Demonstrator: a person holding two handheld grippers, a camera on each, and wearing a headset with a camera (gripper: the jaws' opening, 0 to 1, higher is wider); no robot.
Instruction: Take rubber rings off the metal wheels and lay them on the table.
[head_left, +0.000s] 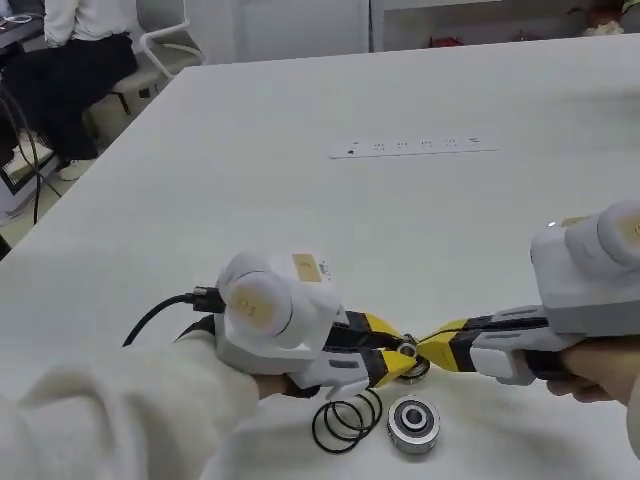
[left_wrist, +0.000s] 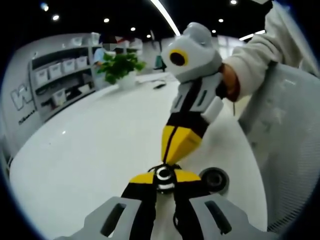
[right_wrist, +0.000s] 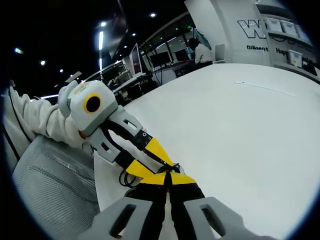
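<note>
The wheel (left_wrist: 164, 175) is clamped between the left gripper's (head_left: 396, 358) fingertips, probably to steady it. The right gripper (right_wrist: 170, 175), fingers pressed together, meets them at the rim, probably to peel its ring. Just nearside of the fingertips lie loose rings (head_left: 345, 420) and another wheel (head_left: 413, 422).

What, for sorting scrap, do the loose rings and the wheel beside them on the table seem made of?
Rings: thin matte black loops, lying overlapped, so probably rubber. Wheel: bright silvery rim with glints and a dark hub, likely steel; exact metal unclear.
</note>
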